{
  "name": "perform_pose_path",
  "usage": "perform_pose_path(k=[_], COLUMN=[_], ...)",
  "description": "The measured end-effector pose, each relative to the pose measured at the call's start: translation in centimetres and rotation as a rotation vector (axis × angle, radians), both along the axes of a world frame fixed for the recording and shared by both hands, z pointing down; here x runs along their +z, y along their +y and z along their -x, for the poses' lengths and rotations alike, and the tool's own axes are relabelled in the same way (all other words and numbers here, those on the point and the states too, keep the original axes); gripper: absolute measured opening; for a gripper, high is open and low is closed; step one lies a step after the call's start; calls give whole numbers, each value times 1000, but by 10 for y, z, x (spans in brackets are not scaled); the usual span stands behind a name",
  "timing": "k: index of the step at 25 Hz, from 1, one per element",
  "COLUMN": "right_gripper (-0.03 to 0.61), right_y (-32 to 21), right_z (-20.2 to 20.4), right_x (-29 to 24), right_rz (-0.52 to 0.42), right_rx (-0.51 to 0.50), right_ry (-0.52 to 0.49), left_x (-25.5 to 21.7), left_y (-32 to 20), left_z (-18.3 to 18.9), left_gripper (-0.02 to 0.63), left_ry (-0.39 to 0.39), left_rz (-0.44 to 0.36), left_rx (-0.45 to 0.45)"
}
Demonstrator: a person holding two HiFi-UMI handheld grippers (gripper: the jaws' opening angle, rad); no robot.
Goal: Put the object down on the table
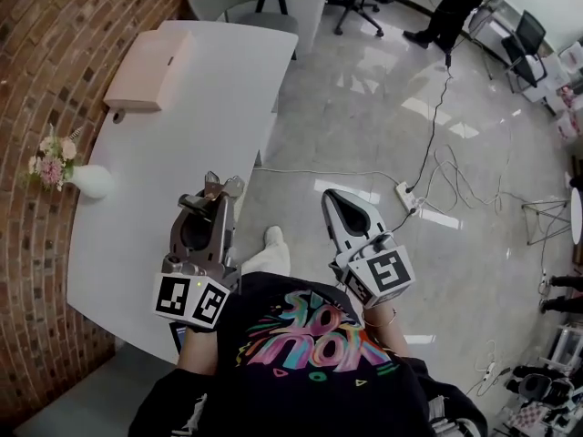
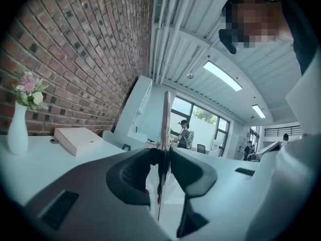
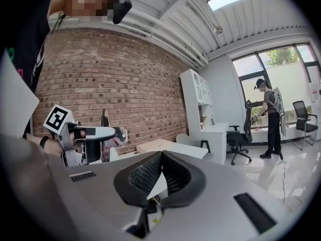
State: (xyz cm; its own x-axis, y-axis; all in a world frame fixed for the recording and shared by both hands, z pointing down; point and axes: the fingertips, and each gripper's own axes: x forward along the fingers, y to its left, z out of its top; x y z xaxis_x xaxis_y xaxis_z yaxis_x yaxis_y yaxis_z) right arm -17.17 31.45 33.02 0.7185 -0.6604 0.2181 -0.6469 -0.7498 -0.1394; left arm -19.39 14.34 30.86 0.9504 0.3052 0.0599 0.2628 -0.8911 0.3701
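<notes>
The brick wall [image 1: 55,53] was reddish-brown, the table [image 1: 182,116] white. A white vase [image 1: 91,182] bore pink and cream flowers [image 1: 53,162]; the box [image 1: 146,71] was pale pink. The left gripper [image 1: 221,189] was dark grey, the right gripper [image 1: 335,198] light grey, both with black-and-white square markers. The thin plate [image 2: 165,119] looked silvery.

White table [image 1: 164,208]: flat pale box [image 1: 146,69], flower vase [image 1: 91,182].

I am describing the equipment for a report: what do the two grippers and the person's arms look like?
Both the left gripper and the right gripper have grey tapering bodies with dark ribbed pads. Each carries a white cube with black square markers. The person wears a black T-shirt with a colourful print and a thin bracelet on the right wrist.
</notes>
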Motion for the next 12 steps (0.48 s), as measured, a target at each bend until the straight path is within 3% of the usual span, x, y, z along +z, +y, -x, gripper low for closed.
perform_pose_path(k=[7,12], right_gripper=[17,17], right_y=[-32,-58], right_z=[-74,-101], right_x=[12,17], right_rz=[12,26], right_rx=[-3,-31], right_ry=[-31,-41], left_x=[7,14], left_y=[-31,-54], left_z=[-76,-99], left_gripper=[135,135], left_ry=[-13,-19], left_rz=[8,19], left_rx=[0,-22])
